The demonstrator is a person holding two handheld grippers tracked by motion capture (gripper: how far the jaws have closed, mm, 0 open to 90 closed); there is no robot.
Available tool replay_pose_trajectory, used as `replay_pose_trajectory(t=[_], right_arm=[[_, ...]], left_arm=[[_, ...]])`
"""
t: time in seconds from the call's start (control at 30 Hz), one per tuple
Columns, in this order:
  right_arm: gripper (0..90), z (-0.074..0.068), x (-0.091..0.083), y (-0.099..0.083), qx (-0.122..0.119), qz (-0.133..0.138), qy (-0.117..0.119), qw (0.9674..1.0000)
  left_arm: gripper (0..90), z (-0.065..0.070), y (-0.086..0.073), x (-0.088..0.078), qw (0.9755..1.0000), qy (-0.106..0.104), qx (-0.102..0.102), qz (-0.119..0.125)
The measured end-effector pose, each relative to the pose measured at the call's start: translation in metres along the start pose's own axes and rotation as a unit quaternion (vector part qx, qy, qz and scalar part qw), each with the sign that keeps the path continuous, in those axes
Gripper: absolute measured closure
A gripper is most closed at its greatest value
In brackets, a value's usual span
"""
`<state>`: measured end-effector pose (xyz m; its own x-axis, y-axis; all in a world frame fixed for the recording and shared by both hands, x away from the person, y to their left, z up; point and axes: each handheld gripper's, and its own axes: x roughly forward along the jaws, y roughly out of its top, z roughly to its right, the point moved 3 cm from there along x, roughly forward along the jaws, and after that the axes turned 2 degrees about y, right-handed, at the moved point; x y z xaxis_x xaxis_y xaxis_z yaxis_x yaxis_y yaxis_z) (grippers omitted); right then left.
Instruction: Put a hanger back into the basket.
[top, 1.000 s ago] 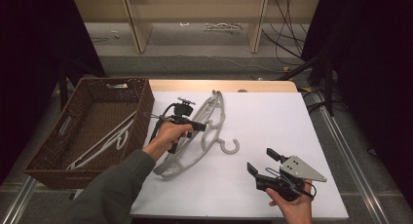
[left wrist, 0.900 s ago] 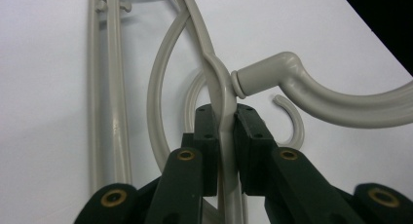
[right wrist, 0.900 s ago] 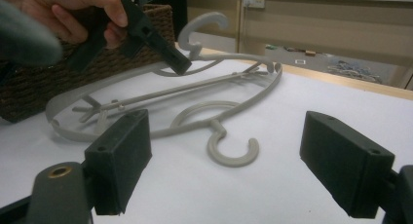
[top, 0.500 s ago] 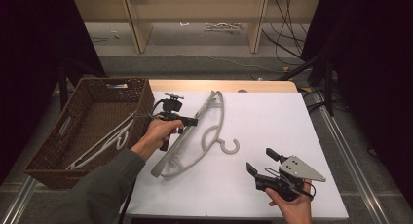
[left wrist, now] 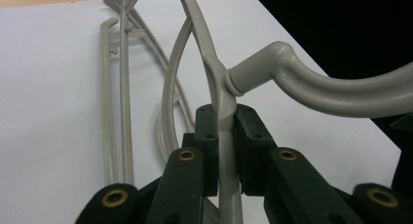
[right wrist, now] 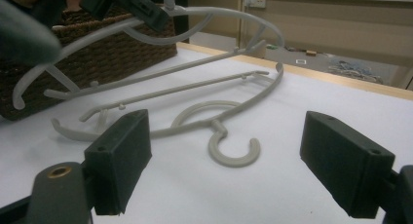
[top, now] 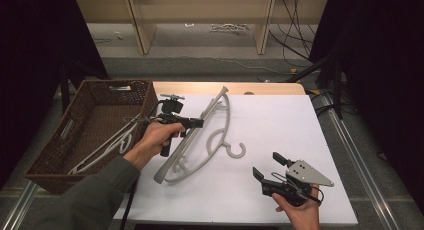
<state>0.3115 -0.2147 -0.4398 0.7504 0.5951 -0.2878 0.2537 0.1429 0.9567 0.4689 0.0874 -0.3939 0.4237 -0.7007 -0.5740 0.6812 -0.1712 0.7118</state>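
— Hangers, how many?
— Two grey plastic hangers on the white sheet: smooth moulded rods, curved shoulders, straight bar, round open hook. One hanger (top: 220, 140) lies flat mid-table. The lifted hanger (top: 187, 140) tilts above it toward the basket.
— Who holds it?
— The left gripper (left wrist: 223, 151) pinches its thin neck between both black pads, just below the hook joint.
— The other?
— The right gripper (top: 270, 167) rests near the table's front edge, jaws spread wide, nothing between them.
— The basket?
— One dark woven wicker basket (top: 47, 167), rectangular, left of the table; pale hangers inside, perhaps two, too tangled to count.
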Motion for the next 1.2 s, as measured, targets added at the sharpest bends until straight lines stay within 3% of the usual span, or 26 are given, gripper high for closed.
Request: replay_pose_trajectory(t=[0.2, 0.3, 0.67, 0.93, 1.0, 1.2], right_arm=[[19.9, 0.0, 0.001, 0.0, 0.002, 0.003, 0.0, 1.0], [19.9, 0.001, -0.001, 0.0, 0.001, -0.008, 0.0, 1.0], [19.9, 0.001, 0.0, 0.0, 0.001, 0.005, -0.001, 1.0], [19.9, 0.0, 0.001, -0.001, 0.003, 0.005, 0.003, 1.0], [19.9, 0.0, 0.002, -0.001, 0.004, 0.005, 0.004, 1.0], [19.9, 0.0, 0.002, -0.001, 0.006, 0.003, 0.003, 1.0]], left_arm=[[81.0, 0.017, 0.003, -0.013, 0.9995, -0.021, 0.018, 0.014], [80.9, 0.024, 0.005, -0.021, 0.999, -0.028, 0.028, 0.019], [80.9, 0.051, 0.009, -0.065, 0.9958, -0.029, 0.073, 0.047], [80.8, 0.041, 0.011, -0.098, 0.994, -0.015, 0.085, 0.067], [80.9, 0.035, 0.012, -0.106, 0.9944, -0.009, 0.077, 0.072], [80.9, 0.024, 0.015, -0.124, 0.9935, 0.005, 0.081, 0.08]])
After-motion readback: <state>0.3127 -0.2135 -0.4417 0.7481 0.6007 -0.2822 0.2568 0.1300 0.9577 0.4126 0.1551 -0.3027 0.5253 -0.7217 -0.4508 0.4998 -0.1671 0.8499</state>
